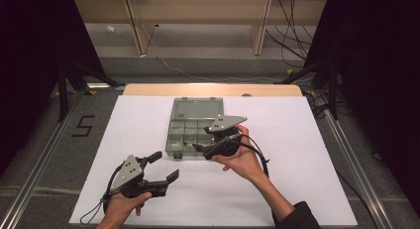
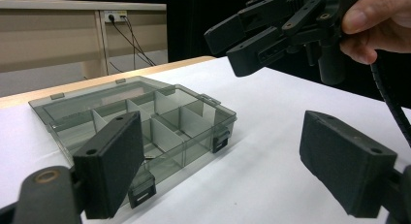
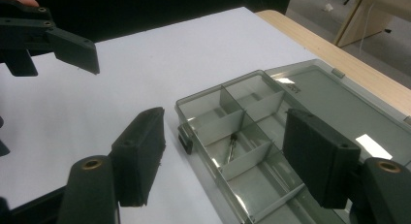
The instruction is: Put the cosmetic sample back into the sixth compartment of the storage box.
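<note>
A clear grey compartment box (image 1: 171, 140) lies open in the middle of the white sheet, its lid (image 1: 197, 110) folded flat behind it. A small thin dark metal piece (image 3: 231, 147) rests in one middle compartment. My right gripper (image 1: 200, 140) hovers open above the box's front right part, its jaws spread wide over the compartments (image 3: 225, 132). My left gripper (image 1: 163, 167) is open and holds nothing, low over the sheet, in front of and to the left of the box. In the left gripper view the box (image 2: 228, 118) sits beyond its spread jaws, with the right gripper (image 2: 225, 49) above.
White sheet (image 1: 297, 154) covers the table, with a wooden edge (image 1: 213, 89) at the back. Metal rails (image 1: 34, 169) run along both sides on the floor. Dark stand legs (image 1: 62, 95), cables (image 1: 292, 35) and a floor mark "5" (image 1: 83, 126) lie around.
</note>
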`<action>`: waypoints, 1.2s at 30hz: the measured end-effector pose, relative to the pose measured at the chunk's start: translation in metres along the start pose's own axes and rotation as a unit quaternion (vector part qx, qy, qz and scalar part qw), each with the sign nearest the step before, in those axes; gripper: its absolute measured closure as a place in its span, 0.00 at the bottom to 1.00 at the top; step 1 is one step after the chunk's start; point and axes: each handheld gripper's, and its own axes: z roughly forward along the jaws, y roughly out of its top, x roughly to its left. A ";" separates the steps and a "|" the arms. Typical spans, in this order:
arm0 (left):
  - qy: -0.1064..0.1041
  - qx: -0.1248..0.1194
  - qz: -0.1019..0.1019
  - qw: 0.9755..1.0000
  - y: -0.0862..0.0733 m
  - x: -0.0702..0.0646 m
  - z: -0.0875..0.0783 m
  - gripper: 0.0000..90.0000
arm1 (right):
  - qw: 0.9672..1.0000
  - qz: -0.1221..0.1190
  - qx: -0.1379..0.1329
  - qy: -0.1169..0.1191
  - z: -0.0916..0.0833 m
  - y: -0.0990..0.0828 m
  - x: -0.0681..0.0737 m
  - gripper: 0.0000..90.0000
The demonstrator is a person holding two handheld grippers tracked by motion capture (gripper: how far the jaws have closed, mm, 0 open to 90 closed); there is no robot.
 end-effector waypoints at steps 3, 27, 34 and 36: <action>-0.002 -0.004 -0.002 1.000 0.000 0.000 0.000 0.18 | 1.000 0.000 -0.011 -0.002 -0.004 -0.001 0.001 0.35; -0.002 -0.005 -0.002 1.000 0.000 0.000 0.000 0.18 | 0.998 0.001 -0.062 0.005 -0.029 -0.011 0.010 0.32; -0.001 -0.006 -0.002 1.000 0.000 0.000 0.000 0.18 | 0.997 0.008 -0.078 0.000 -0.038 -0.018 0.011 0.31; -0.001 -0.005 0.000 1.000 0.000 0.000 0.000 0.18 | 0.997 0.016 -0.076 0.004 -0.041 -0.020 0.010 0.31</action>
